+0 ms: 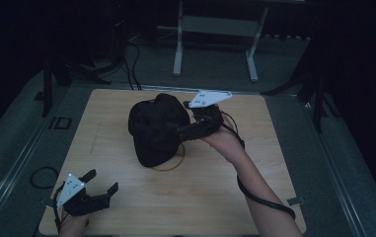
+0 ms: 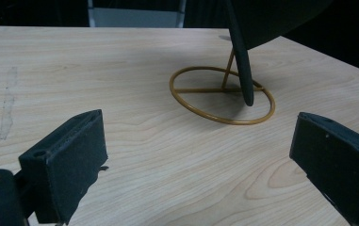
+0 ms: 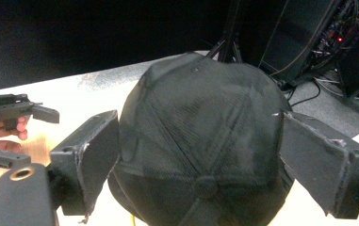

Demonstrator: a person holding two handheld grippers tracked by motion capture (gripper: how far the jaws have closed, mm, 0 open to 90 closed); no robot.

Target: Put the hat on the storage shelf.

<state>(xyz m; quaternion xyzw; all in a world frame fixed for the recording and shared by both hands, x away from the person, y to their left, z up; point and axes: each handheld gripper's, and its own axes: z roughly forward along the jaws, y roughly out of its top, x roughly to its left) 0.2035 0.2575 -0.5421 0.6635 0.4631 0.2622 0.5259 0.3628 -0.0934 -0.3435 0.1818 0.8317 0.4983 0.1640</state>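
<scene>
A black cap (image 1: 156, 128) sits on a gold wire stand (image 1: 168, 165) in the middle of the wooden table (image 1: 126, 212). My right gripper (image 1: 178, 132) reaches in from the cap's right side. In the right gripper view the cap's crown (image 3: 200, 94) lies between the spread jaws of that gripper (image 3: 198, 141), which stand open. My left gripper (image 1: 102, 180) rests near the front left corner, open and holding nothing. In the left gripper view, beyond the open left gripper (image 2: 198, 141), stand the stand's ring base (image 2: 200, 90) and the cap's brim (image 2: 240, 56) hanging over it.
The right gripper's cable (image 1: 264, 197) trails along the forearm to the table's front right. A metal frame with two legs (image 1: 178, 49) stands on the floor behind the table. A cable loop (image 1: 42, 177) lies on the floor at the left.
</scene>
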